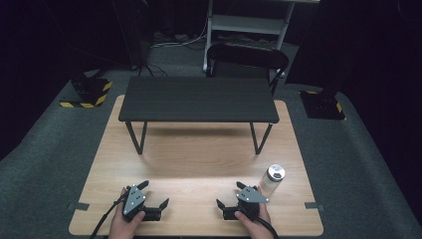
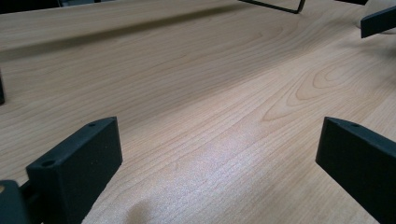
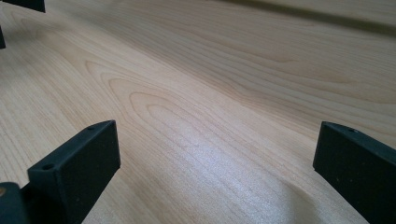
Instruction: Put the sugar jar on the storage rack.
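Clear glass jar with a silver lid (image 1: 272, 179) stands upright on the light wooden surface (image 1: 199, 164), just beside the right gripper (image 1: 230, 196). Left gripper (image 1: 154, 194) rests near the front edge. Both jaws gape wide, holding nothing.

light: dim room, lit table (image 1: 199, 164) | shadow: under black shelf (image 1: 198, 98) | glare: soft sheen | focus: near tongs soft

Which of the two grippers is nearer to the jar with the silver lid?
The right gripper. The jar stands upright on the wooden table just beside it, toward the table's right edge, while the left gripper rests far across, near the left side.
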### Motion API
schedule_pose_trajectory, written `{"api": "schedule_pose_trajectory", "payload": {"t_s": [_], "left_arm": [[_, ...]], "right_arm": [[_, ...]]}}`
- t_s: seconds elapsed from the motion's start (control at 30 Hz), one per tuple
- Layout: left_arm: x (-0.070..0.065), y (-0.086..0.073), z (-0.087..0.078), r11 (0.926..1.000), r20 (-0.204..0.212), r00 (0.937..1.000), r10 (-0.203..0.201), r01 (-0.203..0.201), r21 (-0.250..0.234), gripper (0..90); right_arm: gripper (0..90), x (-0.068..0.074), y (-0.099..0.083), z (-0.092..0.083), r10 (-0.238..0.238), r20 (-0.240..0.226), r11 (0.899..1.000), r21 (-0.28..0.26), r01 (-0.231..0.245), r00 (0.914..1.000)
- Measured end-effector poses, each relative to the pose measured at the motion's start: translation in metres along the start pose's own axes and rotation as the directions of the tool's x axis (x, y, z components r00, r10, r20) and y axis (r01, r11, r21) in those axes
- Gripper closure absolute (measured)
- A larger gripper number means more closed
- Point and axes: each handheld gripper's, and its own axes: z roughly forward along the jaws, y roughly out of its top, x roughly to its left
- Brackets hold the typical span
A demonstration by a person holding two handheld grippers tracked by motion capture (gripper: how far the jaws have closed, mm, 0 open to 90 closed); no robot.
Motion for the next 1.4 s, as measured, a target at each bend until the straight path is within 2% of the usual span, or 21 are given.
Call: {"api": "schedule_pose_trajectory", "payload": {"t_s": [0.17,0.4,0.77,0.93,1.0,1.03,1.17,1.37,1.4], "left_arm": [[0.001,0.0,0.0,1.0,0.005,1.0,-0.007,0.007,0.001,0.5],[0.002,0.0,0.0,1.0,0.011,0.9999,0.003,-0.003,-0.001,0.4],[0.003,0.0,0.0,1.0,0.015,0.9999,-0.003,0.003,0.003,0.5],[0.004,0.001,0.0,1.0,0.02,0.9998,-0.003,0.003,0.007,0.5],[0.004,0.001,0.0,1.0,0.021,0.9998,-0.005,0.004,0.009,0.5],[0.004,0.001,0.0,1.0,0.021,0.9998,-0.005,0.004,0.009,0.5],[0.005,0.002,0.001,0.9999,0.024,0.9997,-0.003,0.003,0.012,0.5],[0.005,0.002,0.001,0.9999,0.026,0.9996,-0.005,0.005,0.014,0.5],[0.006,0.003,0.001,0.9999,0.028,0.9996,-0.007,0.006,0.015,0.5]], "right_arm": [[0.6,-0.001,0.0,0.0,0.008,-0.002,1.0,0.001,-0.008,1.0],[0.7,0.002,-0.003,-0.004,0.0,0.009,0.999,-0.033,0.0,1.0],[0.7,0.003,0.006,-0.03,0.01,0.039,0.991,-0.137,-0.005,0.9992],[0.7,0.002,0.007,-0.047,0.017,0.079,0.984,-0.176,-0.003,0.9967],[0.7,0.001,0.007,-0.058,0.028,0.109,0.98,-0.196,-0.006,0.9937],[0.7,0.001,0.007,-0.058,0.028,0.109,0.98,-0.196,-0.006,0.9937],[0.7,0.001,0.004,-0.075,0.04,0.159,0.975,-0.221,-0.004,0.9864],[0.7,-0.001,-0.001,-0.09,0.055,0.2,0.972,-0.235,-0.007,0.9782],[0.7,-0.002,-0.003,-0.095,0.063,0.214,0.971,-0.238,-0.01,0.9747]]}}
